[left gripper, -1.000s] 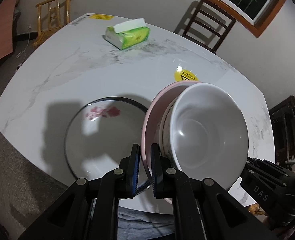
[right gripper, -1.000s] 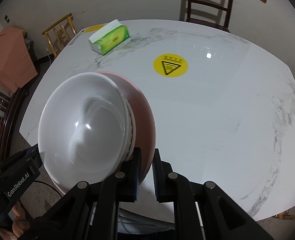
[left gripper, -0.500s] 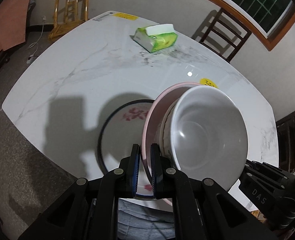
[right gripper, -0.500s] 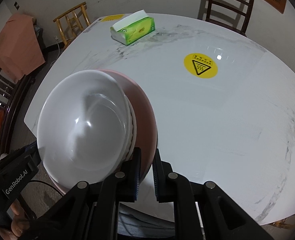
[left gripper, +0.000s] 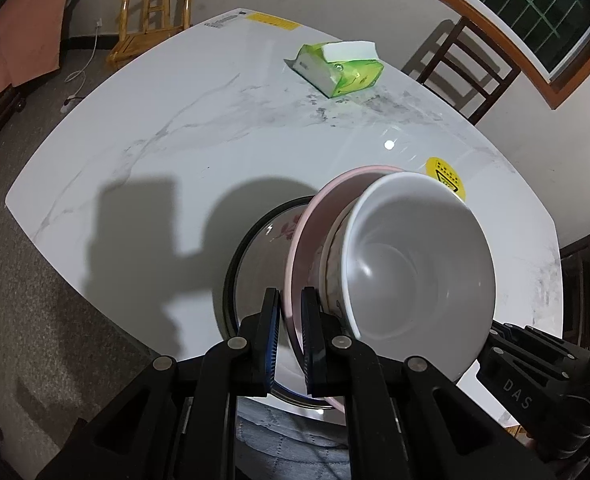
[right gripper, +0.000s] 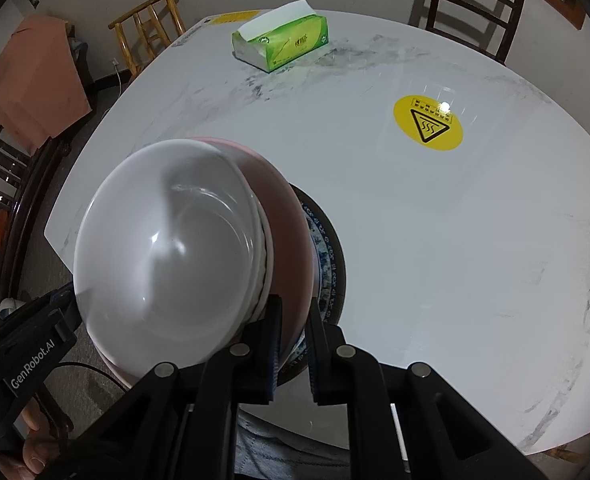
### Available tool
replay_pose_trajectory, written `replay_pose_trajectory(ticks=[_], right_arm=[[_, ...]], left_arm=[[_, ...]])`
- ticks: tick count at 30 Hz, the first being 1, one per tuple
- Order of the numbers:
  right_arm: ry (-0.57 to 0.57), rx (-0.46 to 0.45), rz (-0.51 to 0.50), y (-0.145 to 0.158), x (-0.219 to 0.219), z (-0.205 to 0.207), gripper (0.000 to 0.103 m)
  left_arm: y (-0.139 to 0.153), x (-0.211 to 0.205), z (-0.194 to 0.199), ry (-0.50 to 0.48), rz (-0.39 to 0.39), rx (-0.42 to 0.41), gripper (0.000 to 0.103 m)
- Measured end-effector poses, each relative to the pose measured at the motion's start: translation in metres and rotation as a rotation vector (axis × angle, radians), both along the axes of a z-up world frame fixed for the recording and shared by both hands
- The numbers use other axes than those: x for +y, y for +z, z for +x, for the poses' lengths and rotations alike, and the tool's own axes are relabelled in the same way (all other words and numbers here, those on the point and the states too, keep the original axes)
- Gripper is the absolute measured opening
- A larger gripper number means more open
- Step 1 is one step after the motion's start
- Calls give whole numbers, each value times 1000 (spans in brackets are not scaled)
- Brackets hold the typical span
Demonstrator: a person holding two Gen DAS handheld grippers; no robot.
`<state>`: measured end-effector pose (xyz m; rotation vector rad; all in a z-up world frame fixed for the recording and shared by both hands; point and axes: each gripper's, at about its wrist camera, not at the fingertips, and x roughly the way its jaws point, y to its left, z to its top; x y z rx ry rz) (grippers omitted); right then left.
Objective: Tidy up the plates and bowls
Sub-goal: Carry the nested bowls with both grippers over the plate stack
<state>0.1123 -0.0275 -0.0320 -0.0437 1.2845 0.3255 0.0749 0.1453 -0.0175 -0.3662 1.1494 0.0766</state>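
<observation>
Both grippers hold one stack above the table: a pink plate [left gripper: 311, 236] with white bowls [left gripper: 419, 264] nested on it. My left gripper [left gripper: 291, 300] is shut on the pink plate's rim. My right gripper [right gripper: 295, 312] is shut on the opposite rim of the pink plate [right gripper: 291, 216], with the white bowls [right gripper: 163, 252] to its left. Under the stack a dark-rimmed flowered plate [left gripper: 255, 256] lies on the table near its front edge; in the right wrist view only its blue-patterned rim [right gripper: 331, 252] shows.
The white marble table [right gripper: 455, 220] carries a green tissue pack [right gripper: 283, 44] at the back and a yellow warning sticker [right gripper: 429, 122]. Wooden chairs [left gripper: 155, 4] stand behind the table. The table's front edge is close below the grippers.
The held stack has moved over the flowered plate, which now lies mostly hidden under it. Both grippers stayed shut on the pink plate.
</observation>
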Motion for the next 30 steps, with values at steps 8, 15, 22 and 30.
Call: replay_pose_trajectory(ticks=[8,15,22,30], right_arm=[[5,8,-1,-5,8,2,11],[-1,17,-3,-9,11,2,12],[-6,20,-6,-10,13,4,12],[-5,5,-18,-7,16,0,14]], left_arm=[[-8,8,5,9,-4,12,6],[-14,10,8,8,-1,21,6],[-19,13,8,3,-3,19,6],[-18,16,8,2,-5,10,6]])
